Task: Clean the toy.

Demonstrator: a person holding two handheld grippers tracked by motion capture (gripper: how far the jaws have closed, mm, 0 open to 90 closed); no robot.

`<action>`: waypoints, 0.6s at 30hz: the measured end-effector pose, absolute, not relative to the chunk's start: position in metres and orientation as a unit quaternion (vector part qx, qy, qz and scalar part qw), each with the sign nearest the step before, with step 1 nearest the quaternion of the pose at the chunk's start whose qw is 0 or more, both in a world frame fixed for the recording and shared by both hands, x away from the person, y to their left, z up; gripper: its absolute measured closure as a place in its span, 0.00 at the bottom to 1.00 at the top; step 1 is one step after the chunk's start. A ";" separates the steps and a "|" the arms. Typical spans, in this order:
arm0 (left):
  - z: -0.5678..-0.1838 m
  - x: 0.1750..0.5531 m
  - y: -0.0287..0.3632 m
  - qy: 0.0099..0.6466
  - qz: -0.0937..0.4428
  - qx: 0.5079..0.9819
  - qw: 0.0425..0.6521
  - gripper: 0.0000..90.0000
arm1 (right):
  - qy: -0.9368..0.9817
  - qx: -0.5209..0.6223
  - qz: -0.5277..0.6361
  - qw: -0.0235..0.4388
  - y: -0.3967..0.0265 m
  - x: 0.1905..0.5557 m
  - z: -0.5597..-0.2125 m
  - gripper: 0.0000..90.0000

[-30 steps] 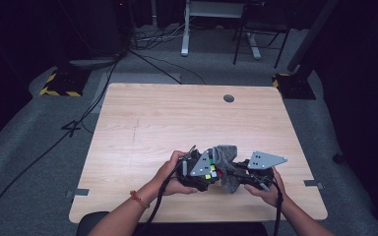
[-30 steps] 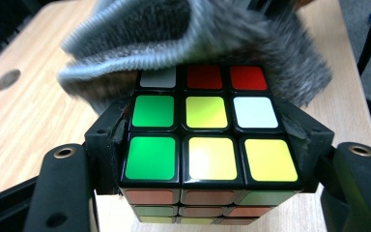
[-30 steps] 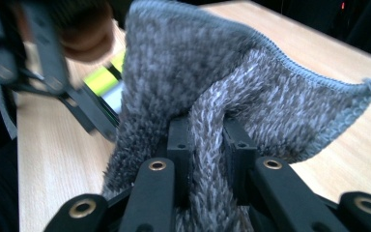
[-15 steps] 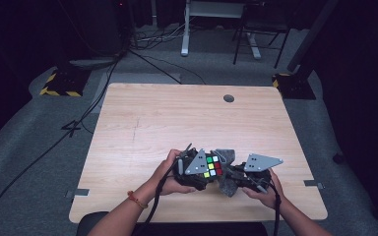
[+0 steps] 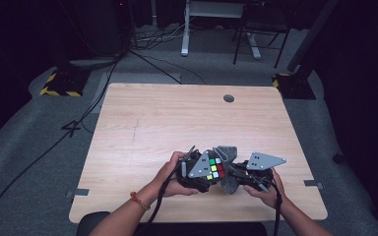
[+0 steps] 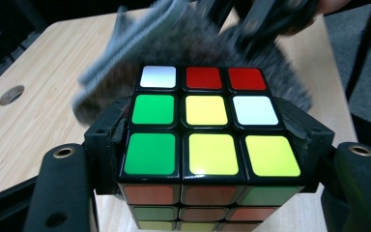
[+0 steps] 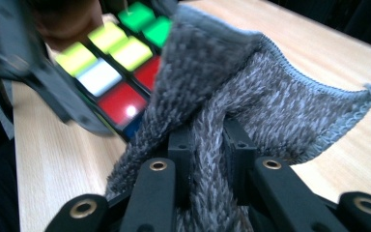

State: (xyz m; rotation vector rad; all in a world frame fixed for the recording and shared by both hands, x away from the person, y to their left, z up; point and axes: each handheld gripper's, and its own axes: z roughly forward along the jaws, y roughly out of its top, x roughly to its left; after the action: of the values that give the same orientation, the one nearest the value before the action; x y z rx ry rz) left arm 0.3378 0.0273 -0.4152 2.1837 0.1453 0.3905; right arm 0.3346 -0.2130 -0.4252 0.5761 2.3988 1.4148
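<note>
Two handheld grippers meet over the near edge of a wooden table [image 5: 142,123]. The left gripper [image 6: 212,145] is clamped on one scrambled Rubik's cube [image 6: 205,121], held just above the tabletop, while the right gripper [image 7: 207,140] pinches one grey knitted cloth [image 7: 251,92] against the cube's far right side. Compared with a second earlier, the cube's coloured face has rolled upward into plain sight, and the cloth now lies behind and beside it rather than over it. Both hands remain close together.
</note>
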 end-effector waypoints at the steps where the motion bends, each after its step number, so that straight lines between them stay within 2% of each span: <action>1: -0.415 0.339 0.027 0.062 0.153 0.879 0.448 0.36 | 0.833 0.199 0.494 0.153 -0.213 0.334 -0.424 0.87; 8: -0.416 0.338 0.021 0.062 0.166 0.883 0.436 0.36 | 0.822 0.190 0.500 0.196 -0.213 0.321 -0.415 0.87; 18: -0.417 0.338 0.019 0.062 0.169 0.887 0.425 0.36 | 0.820 0.178 0.509 0.191 -0.213 0.319 -0.410 0.87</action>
State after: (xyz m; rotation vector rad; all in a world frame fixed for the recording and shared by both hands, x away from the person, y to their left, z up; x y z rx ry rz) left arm 0.3375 0.0193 -0.4166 2.2193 0.1556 0.4226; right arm 0.3191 -0.2127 -0.4098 0.5012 2.3024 1.4299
